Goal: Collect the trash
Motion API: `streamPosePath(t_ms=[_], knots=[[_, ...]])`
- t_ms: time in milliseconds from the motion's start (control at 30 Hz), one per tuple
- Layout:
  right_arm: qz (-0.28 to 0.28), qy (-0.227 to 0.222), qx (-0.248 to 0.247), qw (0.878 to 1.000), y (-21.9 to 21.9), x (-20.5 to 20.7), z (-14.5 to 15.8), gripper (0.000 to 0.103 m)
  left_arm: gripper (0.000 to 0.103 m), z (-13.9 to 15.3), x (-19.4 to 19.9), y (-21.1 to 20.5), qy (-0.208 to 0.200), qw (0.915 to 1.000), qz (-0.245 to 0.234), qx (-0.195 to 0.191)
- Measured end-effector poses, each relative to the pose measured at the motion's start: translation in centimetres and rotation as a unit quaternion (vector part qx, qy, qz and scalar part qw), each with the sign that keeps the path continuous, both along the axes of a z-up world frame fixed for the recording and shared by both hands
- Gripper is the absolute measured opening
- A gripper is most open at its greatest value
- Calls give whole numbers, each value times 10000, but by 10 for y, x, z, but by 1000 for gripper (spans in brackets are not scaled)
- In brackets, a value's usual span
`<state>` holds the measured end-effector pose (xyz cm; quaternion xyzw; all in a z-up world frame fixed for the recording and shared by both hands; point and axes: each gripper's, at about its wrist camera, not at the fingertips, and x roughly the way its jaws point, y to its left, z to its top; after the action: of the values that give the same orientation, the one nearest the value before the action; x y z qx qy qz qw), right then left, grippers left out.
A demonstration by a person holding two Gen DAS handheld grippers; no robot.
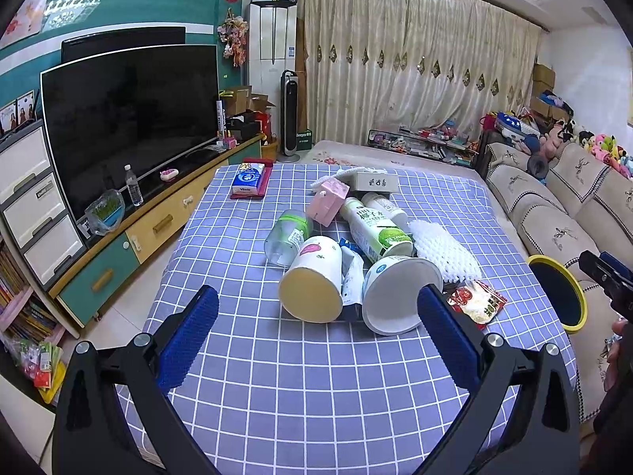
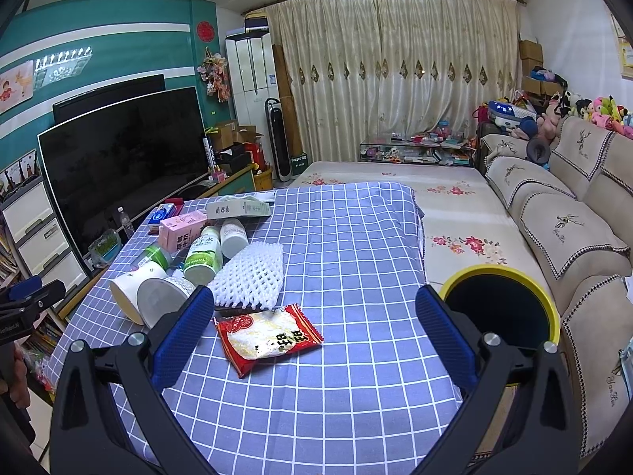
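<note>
A heap of trash lies on the blue checked table (image 1: 277, 376): two tipped paper cups (image 1: 312, 281) (image 1: 399, 295), a green-and-white bottle (image 1: 374, 229), a pink carton (image 1: 328, 202), a white foam net (image 1: 443, 253) and a red snack wrapper (image 1: 476, 301). My left gripper (image 1: 316, 328) is open and empty, just short of the cups. My right gripper (image 2: 312, 324) is open and empty, above the red snack wrapper (image 2: 269, 336). A yellow-rimmed bin (image 2: 502, 304) stands at the table's right edge, beside the right finger.
A tissue pack (image 1: 249, 180) and a white box (image 1: 374, 182) lie at the table's far end. A TV (image 1: 130, 118) on a cabinet stands to the left. A sofa (image 2: 573, 229) runs along the right, with a floral mattress (image 2: 455, 213) beyond the table.
</note>
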<state>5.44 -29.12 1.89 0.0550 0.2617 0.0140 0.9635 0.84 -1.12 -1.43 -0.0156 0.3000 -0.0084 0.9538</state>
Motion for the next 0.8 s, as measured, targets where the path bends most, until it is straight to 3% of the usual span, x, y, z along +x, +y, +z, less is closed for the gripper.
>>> streamPosePath(t_ms=[800], knots=[[32, 50, 23, 10000, 0, 7, -6, 97, 99, -1, 6, 7, -1, 9999, 89, 62]])
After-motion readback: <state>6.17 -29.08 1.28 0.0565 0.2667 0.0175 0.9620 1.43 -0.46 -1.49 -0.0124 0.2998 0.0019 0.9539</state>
